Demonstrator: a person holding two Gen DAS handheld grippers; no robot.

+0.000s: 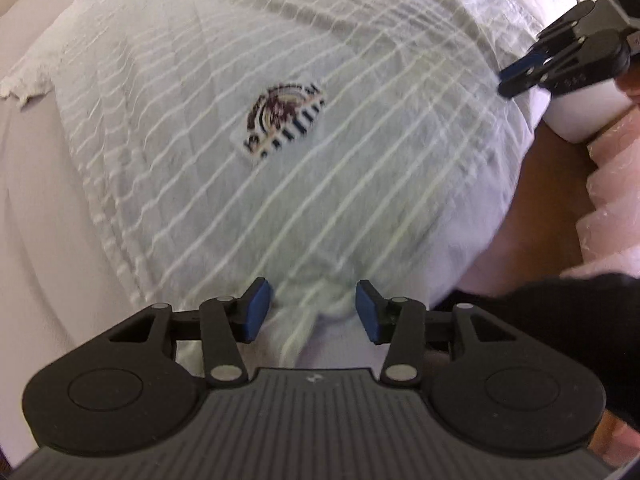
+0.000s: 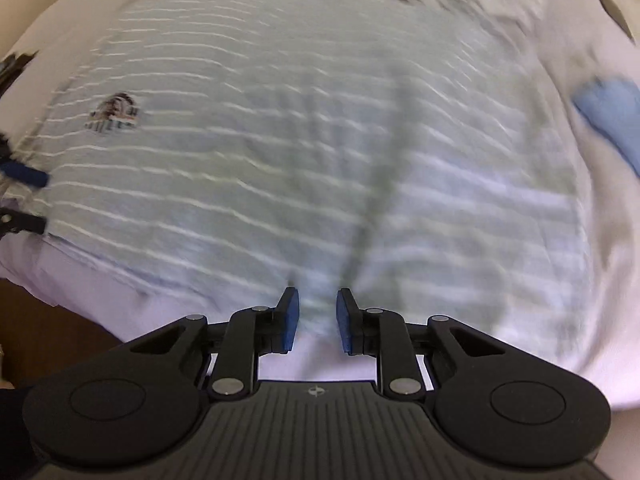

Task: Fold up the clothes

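One pale striped shirt (image 1: 304,128) lies spread flat on the bed (image 1: 44,208), badge at 9 o'clock in the right view; no fold is visible. Left gripper (image 1: 311,311) and right gripper (image 2: 317,318) hover at its near edge, fingers released, holding nothing.

Soft matt knit on the striped shirt (image 1: 280,60), raised white ribs across pale cloth, with an embroidered patch (image 1: 283,120) (threads blurred). The left gripper (image 1: 312,312) is matt black plastic, blue rubbery pads (image 1: 256,310), bright metal pins. White bedsheet (image 1: 36,208), smooth.
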